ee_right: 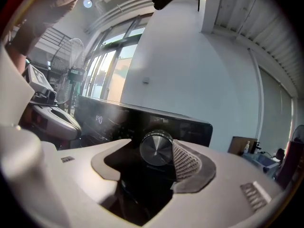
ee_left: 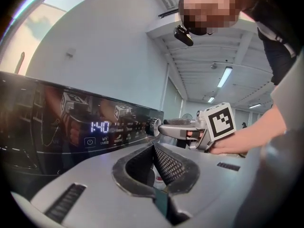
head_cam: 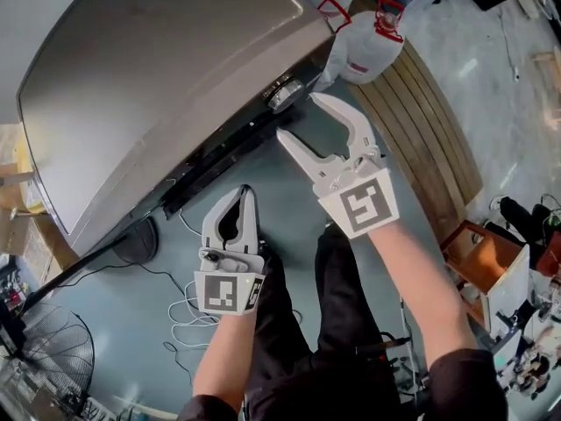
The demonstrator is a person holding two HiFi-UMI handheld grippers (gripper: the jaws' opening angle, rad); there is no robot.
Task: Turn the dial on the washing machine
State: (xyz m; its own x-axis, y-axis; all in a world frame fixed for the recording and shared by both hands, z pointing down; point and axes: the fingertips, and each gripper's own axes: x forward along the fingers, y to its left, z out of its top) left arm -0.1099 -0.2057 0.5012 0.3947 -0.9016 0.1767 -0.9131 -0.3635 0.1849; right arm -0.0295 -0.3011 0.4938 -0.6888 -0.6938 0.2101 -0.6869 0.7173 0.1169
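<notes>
dial (head_cam: 285, 95): round, brushed-metal face, at the right end of the dark control panel (head_cam: 219, 152) along the front of the washing machine (head_cam: 158, 77). untouched at this moment, with no pad pressing on it in any view.

right tongs (head_cam: 302, 117): spread wide, close in front of the dial and aimed straight at it. in the right gripper view, dial framed between the ridged pad and the opposite jaw, a gap showing on the left side. nothing clamped.

left tongs (head_cam: 248, 193): pressed together at the tips, empty, lower down and well to the left of the dial, pointing at the panel. no part in the job, by the look of it.

display (ee_left: 99, 126): lit, reading 1:40, left of the dial on the same panel.

further out: two white jugs (head_cam: 368, 46) with red caps beside the machine's right end, loose white cable (head_cam: 188, 318) on the floor (head_cam: 289, 200).

progress, as a judgement: no grip, so no turning under way. whether a turn is already made or only coming up: not readable from the dial's face or the lit digits. if yet to come, left to do: slide the open right tongs over the knob, close on its rim, roll the wrist.
</notes>
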